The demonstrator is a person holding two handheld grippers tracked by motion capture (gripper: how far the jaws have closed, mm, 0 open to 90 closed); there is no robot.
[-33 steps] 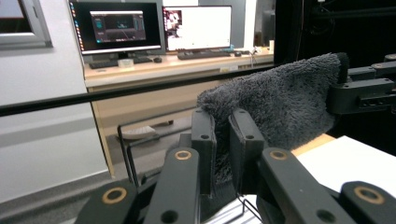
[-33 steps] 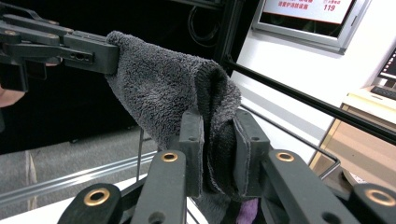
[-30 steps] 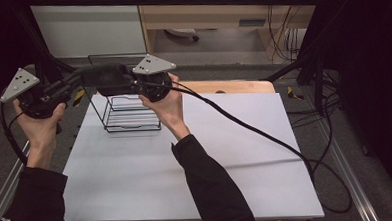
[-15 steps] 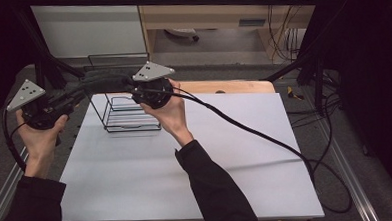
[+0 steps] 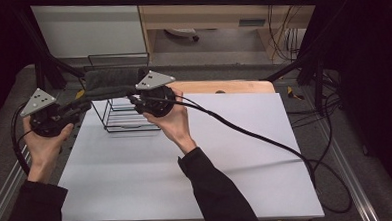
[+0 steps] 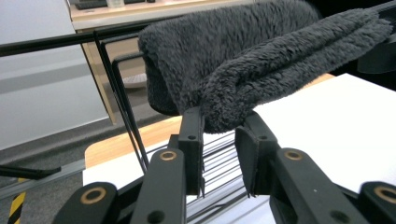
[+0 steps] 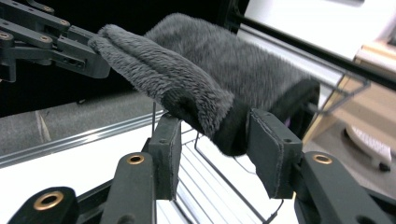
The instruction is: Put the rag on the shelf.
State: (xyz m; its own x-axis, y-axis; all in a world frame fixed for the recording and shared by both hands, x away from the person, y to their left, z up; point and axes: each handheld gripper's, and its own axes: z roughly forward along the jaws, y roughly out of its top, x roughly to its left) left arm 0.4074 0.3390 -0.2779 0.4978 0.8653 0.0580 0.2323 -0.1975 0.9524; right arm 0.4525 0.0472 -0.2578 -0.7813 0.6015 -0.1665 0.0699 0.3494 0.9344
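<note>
A dark grey fleecy sock (image 5: 113, 80) hangs stretched between the two grippers above a black wire rack (image 5: 121, 113) at the far left of the white table (image 5: 226, 154), its plush pile thick and its cuff end gaping. The left gripper (image 6: 219, 135) and right gripper (image 7: 212, 130) have both just been opening, and each now stands released, the sock's ends resting between the loosened jaws

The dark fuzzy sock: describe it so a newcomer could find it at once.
Start at the white table and go to its far left corner, where a black wire rack stands. The sock hangs across above it, between two claws: the one soft, charcoal, furry thing among bare wire.
</note>
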